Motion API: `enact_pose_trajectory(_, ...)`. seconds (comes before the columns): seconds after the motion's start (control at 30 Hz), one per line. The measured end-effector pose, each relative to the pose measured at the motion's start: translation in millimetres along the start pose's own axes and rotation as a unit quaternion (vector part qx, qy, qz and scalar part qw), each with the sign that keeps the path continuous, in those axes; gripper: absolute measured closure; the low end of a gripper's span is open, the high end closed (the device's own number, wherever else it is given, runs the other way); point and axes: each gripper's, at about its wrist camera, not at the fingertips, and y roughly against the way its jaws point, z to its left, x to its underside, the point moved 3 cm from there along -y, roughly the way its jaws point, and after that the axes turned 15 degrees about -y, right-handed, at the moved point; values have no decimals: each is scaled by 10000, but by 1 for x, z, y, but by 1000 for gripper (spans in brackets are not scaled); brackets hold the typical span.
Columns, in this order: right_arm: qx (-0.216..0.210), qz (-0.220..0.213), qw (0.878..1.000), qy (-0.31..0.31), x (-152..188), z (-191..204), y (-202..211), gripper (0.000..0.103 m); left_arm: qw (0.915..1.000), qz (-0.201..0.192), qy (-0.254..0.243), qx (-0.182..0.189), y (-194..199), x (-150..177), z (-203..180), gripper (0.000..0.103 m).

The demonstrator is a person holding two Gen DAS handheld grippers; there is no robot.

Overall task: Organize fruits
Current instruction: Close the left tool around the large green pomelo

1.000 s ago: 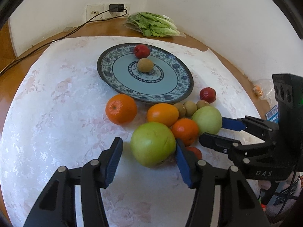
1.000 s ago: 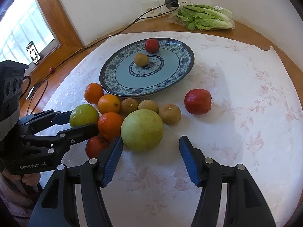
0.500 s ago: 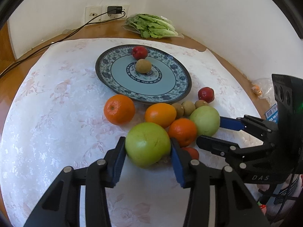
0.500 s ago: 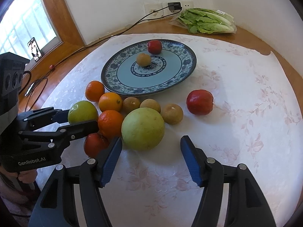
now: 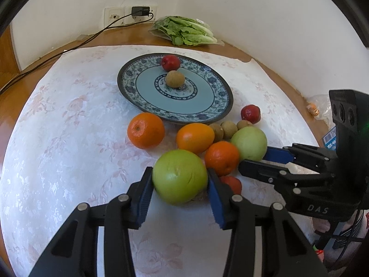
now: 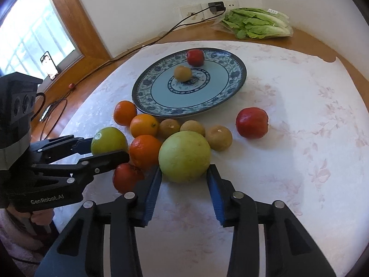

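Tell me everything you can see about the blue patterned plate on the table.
The plate is round, shallow and looks like glazed ceramic: a pale blue well, a dark blue-and-white floral rim band and a floral ring at the centre. It lies flat on the white flowered tablecloth. Two fruits rest on it: a brown fruit at the centre and a red fruit at the far rim. More fruit crowds just outside its near edge; whether it touches the plate is unclear.
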Motion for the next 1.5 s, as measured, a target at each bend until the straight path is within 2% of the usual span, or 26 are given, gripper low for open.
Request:
enact_pose_trajectory(0.43, -46, -79, 10000, -8, 1, 0, 5, 63, 9999, -32, 157, 62, 5, 2, 5, 56)
enact_pose_trajectory(1.07, -151, -369, 9992, 5, 1, 1, 24, 67, 9998, -124, 110, -84, 18, -3, 0, 56)
enact_pose_trajectory(1.17, -162, -429, 9989, 29, 1, 2, 28, 71, 9998, -149, 63, -87, 20, -6, -3, 56)
enact_pose_trajectory(1.3, -192, -507, 9985, 32, -1, 0, 33, 85, 9998, -176, 27, -104, 23, -10, -5, 56)
enact_pose_trajectory(1.43, -182, -435, 9988, 94, 1, -1, 32, 84, 9998, -141, 78, -88, 21, -11, -4, 56)
enact_pose_trajectory(1.47, -162, -429, 9989, 124, 1, 0, 32, 82, 9998, -131, 96, -80, 21, -11, -4, 56)
enact_pose_trajectory(1.5, -136, -384, 9991, 155, 1, 1, 31, 72, 9998, -119, 123, -73, 20, -12, -3, 56)
